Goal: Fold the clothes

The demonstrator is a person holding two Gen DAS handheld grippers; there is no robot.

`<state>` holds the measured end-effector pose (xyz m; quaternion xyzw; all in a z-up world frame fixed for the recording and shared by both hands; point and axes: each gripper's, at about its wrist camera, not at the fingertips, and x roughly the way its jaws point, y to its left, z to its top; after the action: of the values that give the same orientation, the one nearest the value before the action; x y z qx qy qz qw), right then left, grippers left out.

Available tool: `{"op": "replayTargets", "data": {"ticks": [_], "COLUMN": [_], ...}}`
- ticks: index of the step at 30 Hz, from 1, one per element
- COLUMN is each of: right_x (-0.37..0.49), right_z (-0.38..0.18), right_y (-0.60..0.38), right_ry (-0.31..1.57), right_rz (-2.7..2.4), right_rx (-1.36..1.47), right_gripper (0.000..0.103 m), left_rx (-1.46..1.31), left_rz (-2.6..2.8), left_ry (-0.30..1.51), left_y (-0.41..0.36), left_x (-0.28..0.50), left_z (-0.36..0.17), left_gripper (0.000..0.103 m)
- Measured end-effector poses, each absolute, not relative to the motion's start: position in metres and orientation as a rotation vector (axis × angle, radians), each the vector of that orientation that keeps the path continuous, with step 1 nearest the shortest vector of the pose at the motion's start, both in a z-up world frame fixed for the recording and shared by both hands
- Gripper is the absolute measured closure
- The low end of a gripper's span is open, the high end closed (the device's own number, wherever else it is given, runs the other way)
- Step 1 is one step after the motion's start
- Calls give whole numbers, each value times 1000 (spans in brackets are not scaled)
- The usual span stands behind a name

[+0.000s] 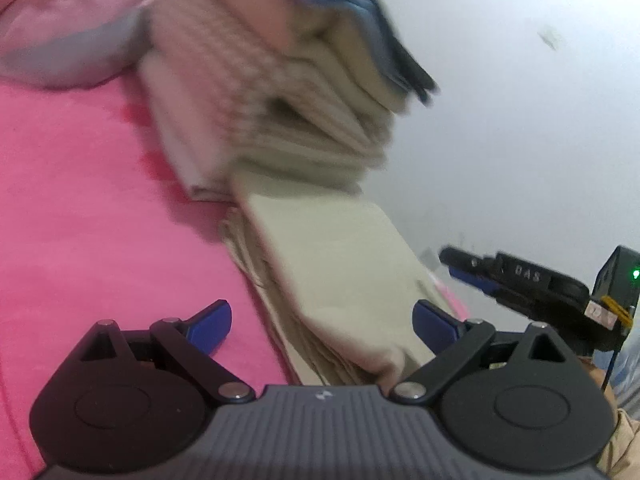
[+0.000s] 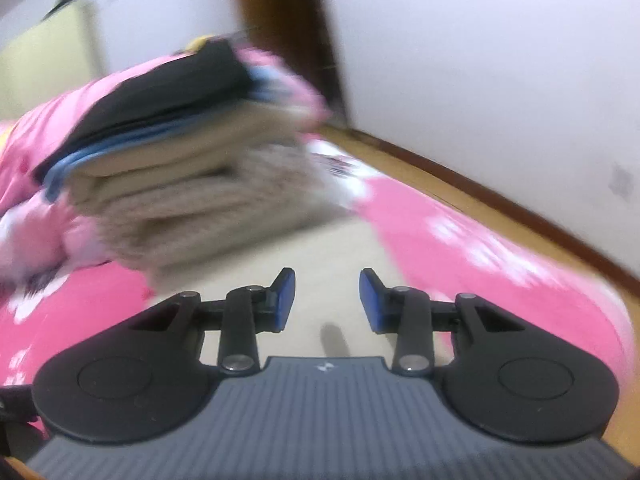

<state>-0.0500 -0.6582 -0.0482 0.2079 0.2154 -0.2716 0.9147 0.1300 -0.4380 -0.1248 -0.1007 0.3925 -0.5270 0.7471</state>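
Observation:
A folded beige garment [image 1: 340, 280] lies flat on the pink bedsheet [image 1: 80, 220]. My left gripper [image 1: 324, 326] is open wide, its blue pads on either side of the garment's near end without squeezing it. Behind it rises a blurred stack of folded clothes [image 1: 280, 100]: beige and knitted layers below, blue and dark pieces on top. My right gripper [image 1: 452, 264] hovers off the garment's right side. In the right wrist view, the right gripper [image 2: 327, 300] is open with nothing between its pads, above the beige garment [image 2: 332, 248], and the stack [image 2: 180, 176] is at the left.
A light pink cloth [image 1: 72, 28] is bunched at the back left of the bed. The bed's edge borders a wooden floor [image 2: 500, 200] and a white wall [image 2: 500, 60]. A brown door frame [image 2: 288, 32] stands behind the stack.

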Motion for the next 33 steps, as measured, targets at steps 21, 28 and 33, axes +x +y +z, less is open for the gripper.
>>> {"op": "replayTargets", "data": {"ticks": [21,28,33], "right_x": [-219,-185,-178], "right_z": [-145,-144,-144], "right_y": [-655,-651,-655], "right_ry": [84,167,180], "right_rz": [-595,-510,-506], "right_rx": [1260,1217,1201], "right_gripper": [36,36,49], "left_rx": [-164,-159,-156], "left_rz": [-1297,-1347,-1367], "left_ry": [933,939,939], "left_y": [-450,-453,-456], "left_x": [112,105,101], "left_z": [-136,-138,-139], "left_gripper": [5,5,5]}}
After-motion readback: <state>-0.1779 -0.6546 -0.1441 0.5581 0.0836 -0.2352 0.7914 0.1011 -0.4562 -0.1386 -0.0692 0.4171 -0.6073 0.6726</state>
